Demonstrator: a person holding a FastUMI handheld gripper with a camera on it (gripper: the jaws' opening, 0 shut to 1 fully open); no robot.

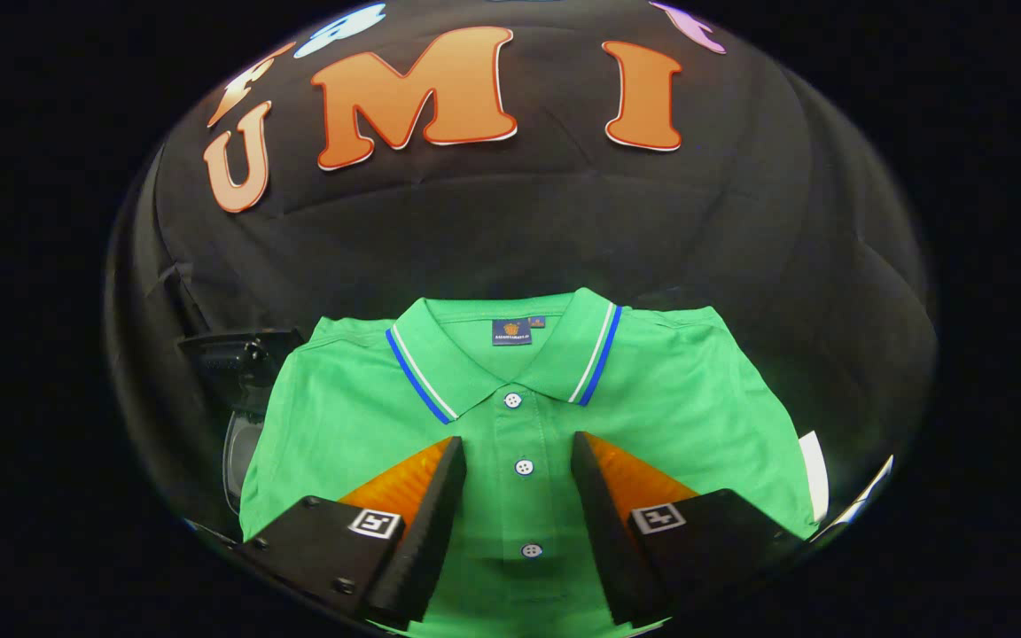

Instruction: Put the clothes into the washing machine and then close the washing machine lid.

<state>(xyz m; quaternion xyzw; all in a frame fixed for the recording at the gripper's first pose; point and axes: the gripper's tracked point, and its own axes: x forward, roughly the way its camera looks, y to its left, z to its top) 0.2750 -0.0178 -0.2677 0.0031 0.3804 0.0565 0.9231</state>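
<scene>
a dark object (pixel 240 359) sits just left of the folded green polo shirt (pixel 342 416). the gripper (pixel 518 452) hovers wide open over the button placket, holding nothing. closing here may pinch only one layer, so the shirt could unfold and drag.

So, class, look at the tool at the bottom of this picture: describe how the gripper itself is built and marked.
The gripper has two wedge-shaped fingers that taper forward to narrow tips. Each grows out of a blocky, dark housing, and each housing carries a small square black-and-white marker on top. Small screws dot the left housing. The jaws stand apart over a green polo shirt.
</scene>
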